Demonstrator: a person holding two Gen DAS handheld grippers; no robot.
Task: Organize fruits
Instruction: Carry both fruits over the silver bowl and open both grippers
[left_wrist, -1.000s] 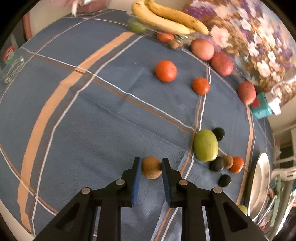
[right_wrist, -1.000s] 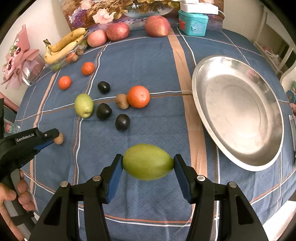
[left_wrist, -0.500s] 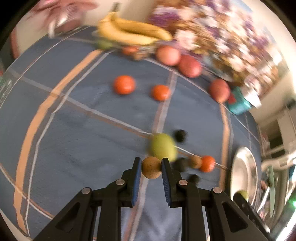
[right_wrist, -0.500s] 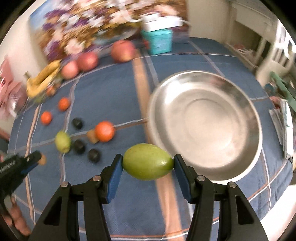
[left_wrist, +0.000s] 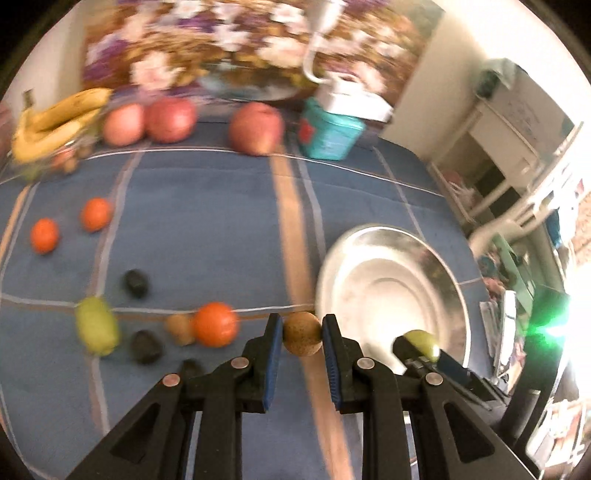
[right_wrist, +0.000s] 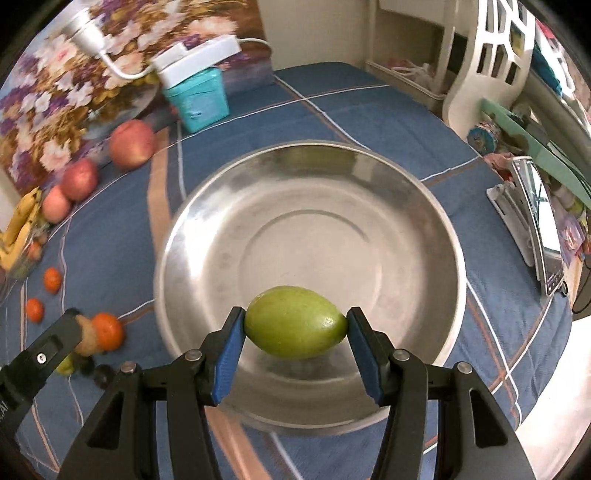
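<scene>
Since a second ago both grippers have swung across the blue checked cloth toward the steel bowl, the left one carrying its fruit away from the scattered fruit. The right gripper tilts steeply down over the bowl's near side, jaws partly apart and clamped on the ends of a green mango. The left gripper, angled down just beside the bowl's left rim, pinches a small brown kiwi between nearly closed jaws.

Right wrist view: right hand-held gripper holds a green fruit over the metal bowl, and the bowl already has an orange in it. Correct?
Not quite. The right wrist view shows the metal bowl with nothing in it. The right hand-held gripper does hold the green fruit over it.
</scene>
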